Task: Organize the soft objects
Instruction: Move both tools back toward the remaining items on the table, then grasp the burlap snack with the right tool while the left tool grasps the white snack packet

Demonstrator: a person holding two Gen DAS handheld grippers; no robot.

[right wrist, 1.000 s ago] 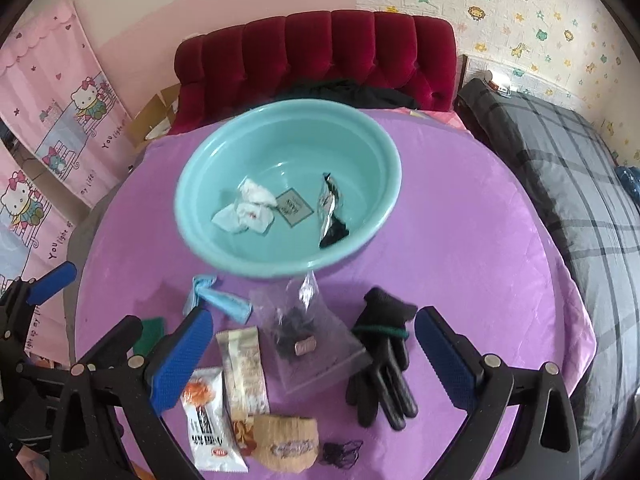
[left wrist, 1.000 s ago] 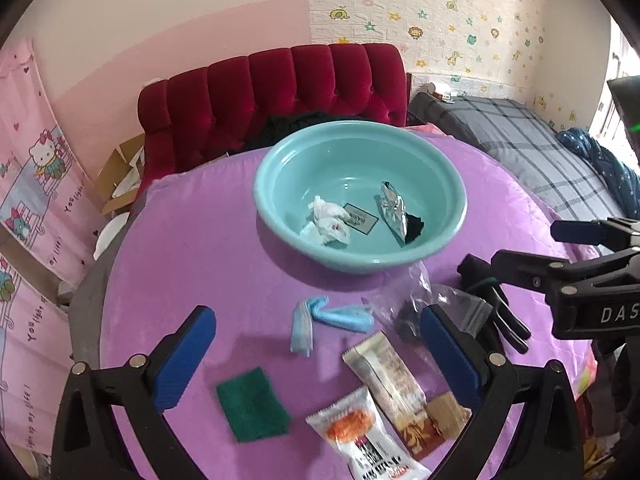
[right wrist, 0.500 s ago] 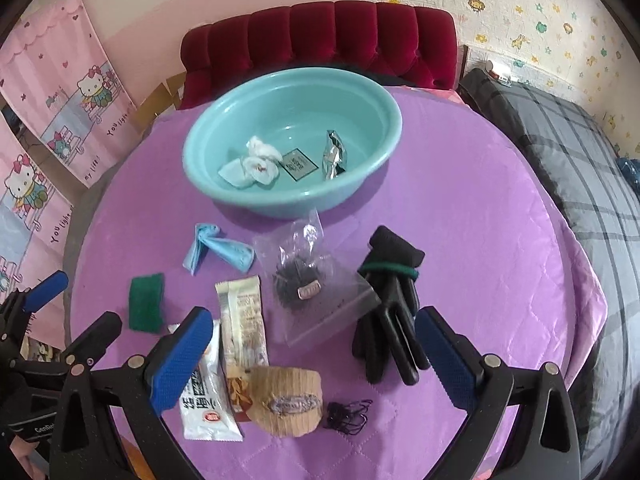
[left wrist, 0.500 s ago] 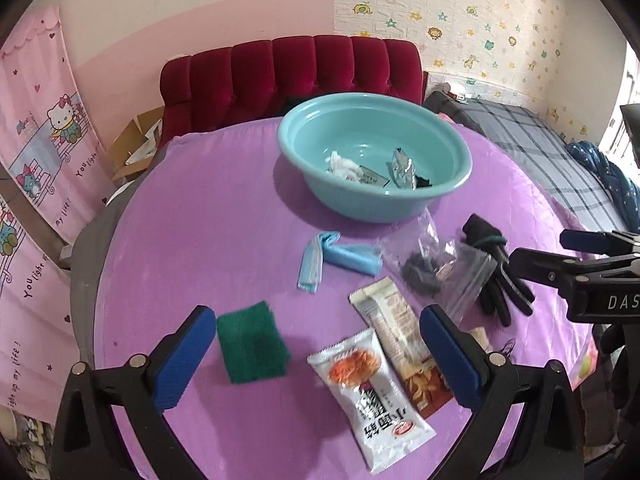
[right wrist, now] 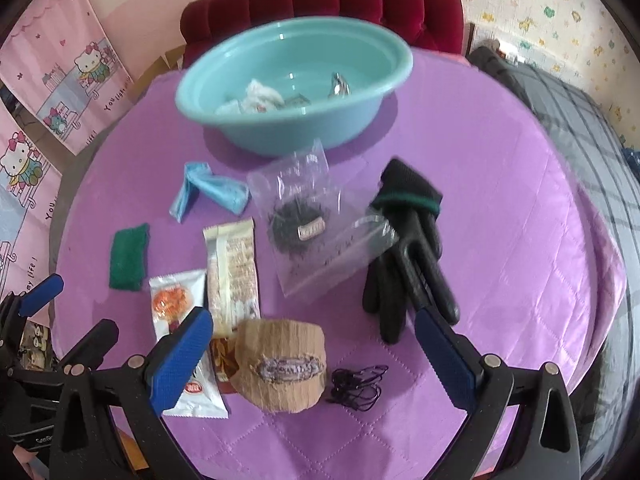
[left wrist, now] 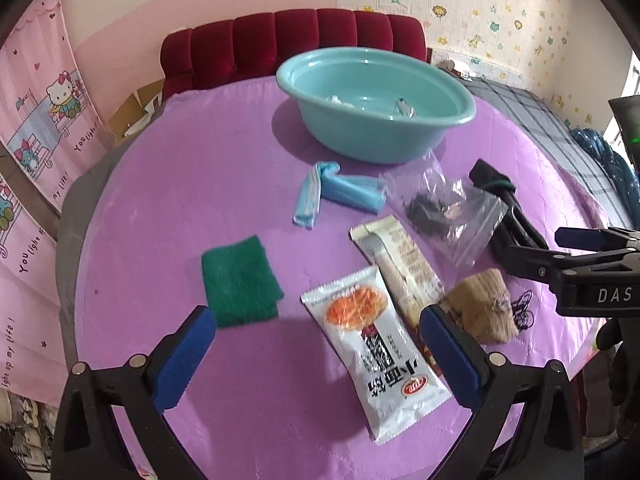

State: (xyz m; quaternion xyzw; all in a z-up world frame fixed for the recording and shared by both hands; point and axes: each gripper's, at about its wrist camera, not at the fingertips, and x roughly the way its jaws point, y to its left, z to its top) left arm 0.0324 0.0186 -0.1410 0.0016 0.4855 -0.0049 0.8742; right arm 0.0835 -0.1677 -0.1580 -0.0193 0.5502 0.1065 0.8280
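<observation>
While both tools gape empty, right tool [left wrist: 592, 256] reads "DAS"; snack packet [left wrist: 376, 344] bears Chinese print.

**Cloth, plastic and foil on a quilted table**

Glossy turquoise plastic basin [left wrist: 376, 104]; matt, stitched purple tablecloth [right wrist: 500, 184]; fuzzy green scouring cloth [left wrist: 239, 282]; shiny snack packet [left wrist: 376, 348]; clear crinkled plastic bag [right wrist: 316, 220]; knitted black glove [right wrist: 408, 248]; plush red velvet headboard [left wrist: 296, 40].

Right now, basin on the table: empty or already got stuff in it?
Not empty. The basin holds crumpled white tissue, a small dark card and a silvery wrapper. Everything else lies outside on the purple cloth.
</observation>
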